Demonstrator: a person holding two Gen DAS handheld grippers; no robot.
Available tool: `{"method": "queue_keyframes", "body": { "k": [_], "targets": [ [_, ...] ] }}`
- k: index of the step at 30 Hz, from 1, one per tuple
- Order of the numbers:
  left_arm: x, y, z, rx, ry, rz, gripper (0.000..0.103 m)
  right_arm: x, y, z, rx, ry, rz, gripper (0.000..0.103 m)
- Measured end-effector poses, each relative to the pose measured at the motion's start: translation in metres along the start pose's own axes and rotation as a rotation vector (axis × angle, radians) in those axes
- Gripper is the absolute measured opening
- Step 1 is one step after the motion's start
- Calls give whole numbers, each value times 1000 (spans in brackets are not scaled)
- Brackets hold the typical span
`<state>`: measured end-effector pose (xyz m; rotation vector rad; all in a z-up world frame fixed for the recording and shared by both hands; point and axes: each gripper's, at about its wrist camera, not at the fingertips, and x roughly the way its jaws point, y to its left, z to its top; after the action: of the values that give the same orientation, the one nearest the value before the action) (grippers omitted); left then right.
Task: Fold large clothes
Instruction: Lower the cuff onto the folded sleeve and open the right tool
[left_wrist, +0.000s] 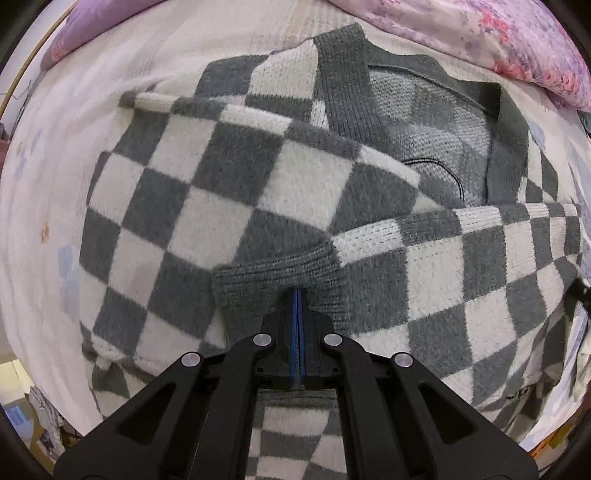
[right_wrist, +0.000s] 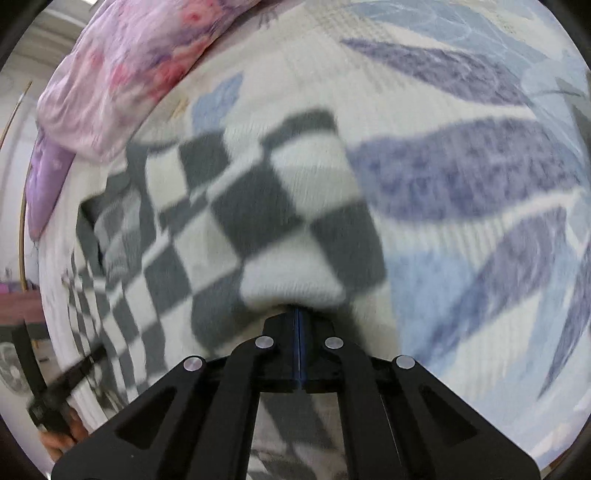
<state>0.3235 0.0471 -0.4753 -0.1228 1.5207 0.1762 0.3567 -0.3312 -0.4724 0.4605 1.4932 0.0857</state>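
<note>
A grey-and-white checkered knit cardigan lies on the bed, both sleeves folded over its front and its grey collar at the far end. My left gripper is shut on the grey ribbed hem of the cardigan. In the blurred right wrist view the same cardigan fills the middle. My right gripper is shut on its near edge. The other hand-held gripper shows dimly at the lower left of that view.
The bed sheet is white with blue and purple leaf prints. A pink floral quilt lies bunched past the collar and also shows in the right wrist view. A purple pillow lies at the far left.
</note>
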Motion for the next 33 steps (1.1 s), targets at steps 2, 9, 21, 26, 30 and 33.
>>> {"method": "queue_keyframes", "body": {
  "k": [2,9,21,26,30,33],
  "targets": [
    [1,-1,0,12,-5,2,2,-15,8,4,-19,-40,9,0],
    [7,-9,3,18,-5,-1,2,0,-1,58,-9,-99,-6,1],
    [7,-1,-37,-5,2,-26,0,-11,-25,-41,-49,26,-27,0],
    [-4,0,-63,-12,-4,-6,0,-35,-30,-92,58,22,-1,0],
    [12,0,-71,-13,-20,-7,0,-2,-50,-112,107,41,93,0],
    [6,-6,-69,20,-35,7,0,-12,-51,-109,159,66,107,0]
  ]
}}
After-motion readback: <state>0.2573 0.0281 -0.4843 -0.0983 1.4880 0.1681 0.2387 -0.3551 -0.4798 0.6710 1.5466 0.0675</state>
